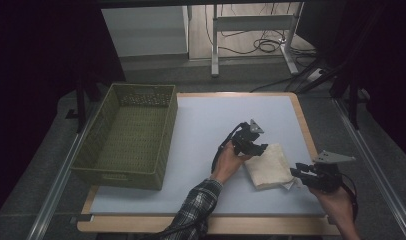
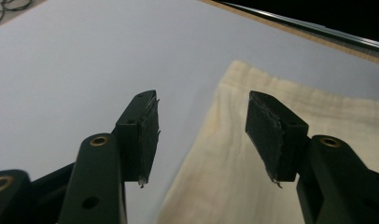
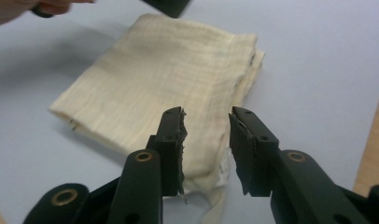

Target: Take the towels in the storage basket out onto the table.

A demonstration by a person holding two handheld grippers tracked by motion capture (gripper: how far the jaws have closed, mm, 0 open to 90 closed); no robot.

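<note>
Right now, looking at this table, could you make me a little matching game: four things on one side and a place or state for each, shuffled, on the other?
Things:
1. basket
2. folded cloth
3. left hand-held gripper
4. right hand-held gripper

Places or states:
A. cream, lying flat on the table
B. green, at the table's left edge
C. jaws apart at the cloth's near right corner
D. jaws apart above the cloth's left edge

Pairs: 1-B, 2-A, 3-D, 4-C
</note>
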